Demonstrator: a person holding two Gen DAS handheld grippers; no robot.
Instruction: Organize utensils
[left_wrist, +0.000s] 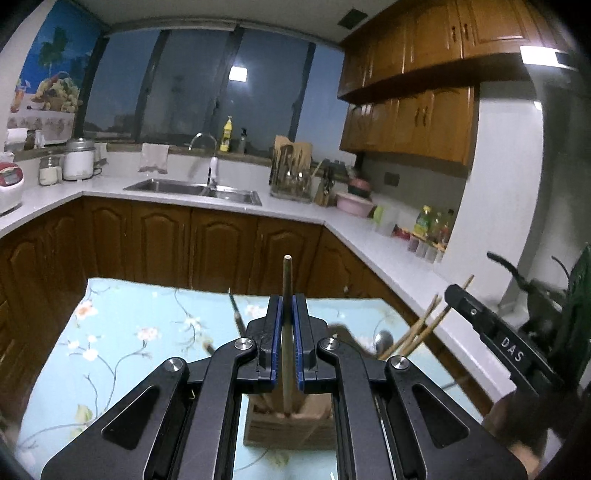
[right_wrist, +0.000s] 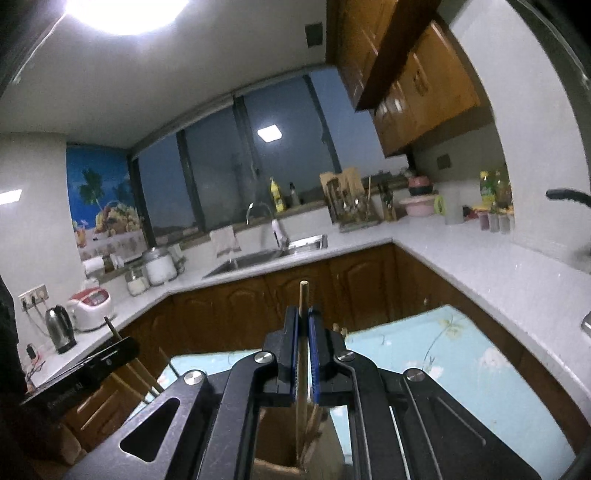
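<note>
My left gripper (left_wrist: 287, 304) is shut on a wooden chopstick (left_wrist: 287, 280), held upright with its lower end inside a wooden utensil holder (left_wrist: 288, 424) on the table. My right gripper (right_wrist: 303, 317) is shut on another wooden chopstick (right_wrist: 303, 295), also upright, its lower end in the wooden holder (right_wrist: 280, 443) among other sticks. Several chopsticks (left_wrist: 424, 325) and a metal spoon (left_wrist: 383, 339) stand in the holder at the right of the left wrist view. The right gripper's body (left_wrist: 495, 332) shows there too. The left gripper's body (right_wrist: 92, 369) shows at the left of the right wrist view.
The table has a light blue floral cloth (left_wrist: 122, 332). A dark thin utensil (left_wrist: 235, 310) lies on it. Beyond are brown cabinets, a white counter (left_wrist: 295, 210), a sink (left_wrist: 192, 188), a rice cooker (right_wrist: 90, 306) and a kettle (right_wrist: 59, 328).
</note>
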